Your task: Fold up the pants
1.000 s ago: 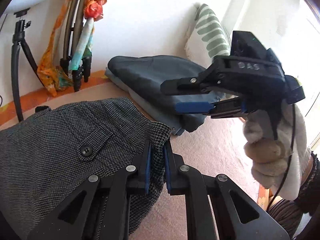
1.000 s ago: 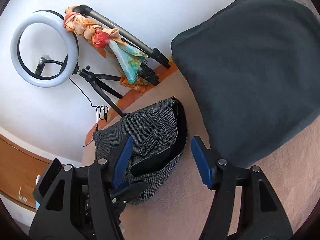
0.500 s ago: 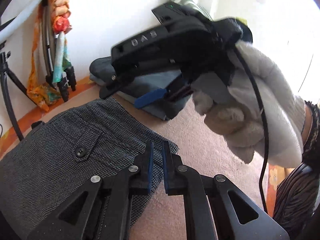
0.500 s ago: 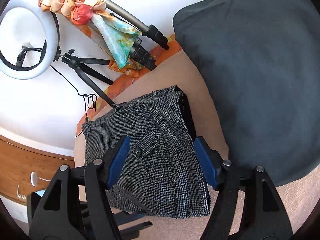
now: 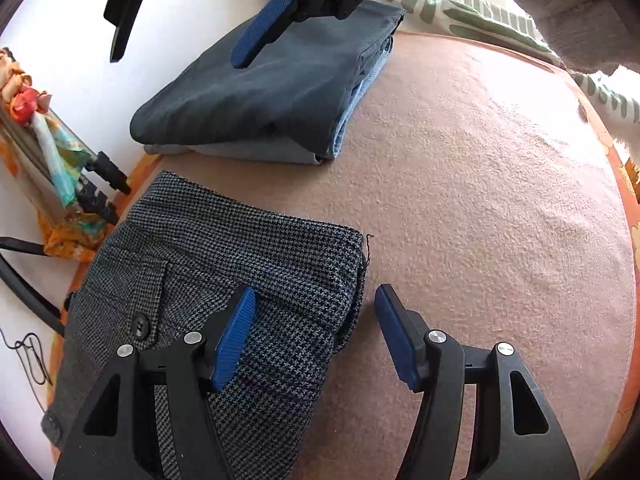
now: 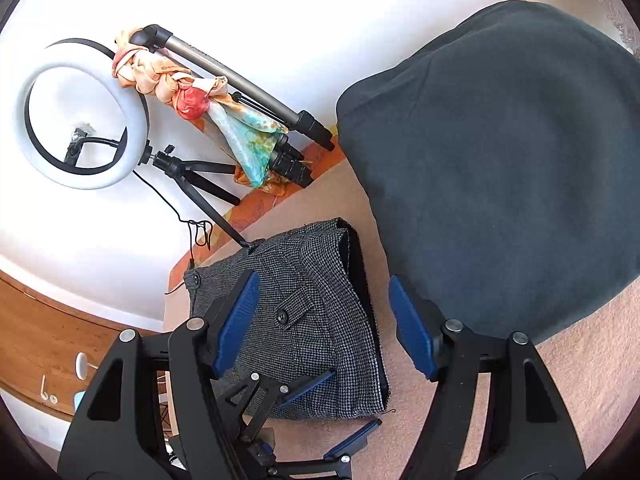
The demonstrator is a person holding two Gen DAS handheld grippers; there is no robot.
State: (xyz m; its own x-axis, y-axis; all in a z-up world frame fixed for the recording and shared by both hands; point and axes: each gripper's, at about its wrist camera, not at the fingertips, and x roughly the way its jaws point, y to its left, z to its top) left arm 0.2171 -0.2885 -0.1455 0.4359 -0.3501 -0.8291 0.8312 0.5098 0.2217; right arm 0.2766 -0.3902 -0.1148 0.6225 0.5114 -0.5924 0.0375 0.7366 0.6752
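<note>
The grey houndstooth pants (image 5: 224,264) lie folded on the pink blanket (image 5: 480,208), button pocket facing up. My left gripper (image 5: 316,332) hovers over their right folded edge with its jaws opening. One pad is above the cloth, the other above the blanket, and neither presses on anything. In the right wrist view the same pants (image 6: 320,280) lie under my open right gripper (image 6: 324,320), which holds nothing. The left gripper (image 6: 332,416) shows at the pants' near corner. From the left wrist view the right gripper (image 5: 176,60) hangs high above the dark stack.
A stack of folded dark and light-blue pants (image 5: 272,92) sits behind the grey pair, close to the wall. A ring light on a tripod (image 6: 84,124) and a stand wrapped in a scarf (image 6: 208,108) stand at the left. A striped pillow (image 5: 480,12) lies at the back.
My left gripper was shut at the pants' edge; now it stands open, tipped further down. The pants' open waist has dropped flat. The right gripper has moved up and across the left view.
</note>
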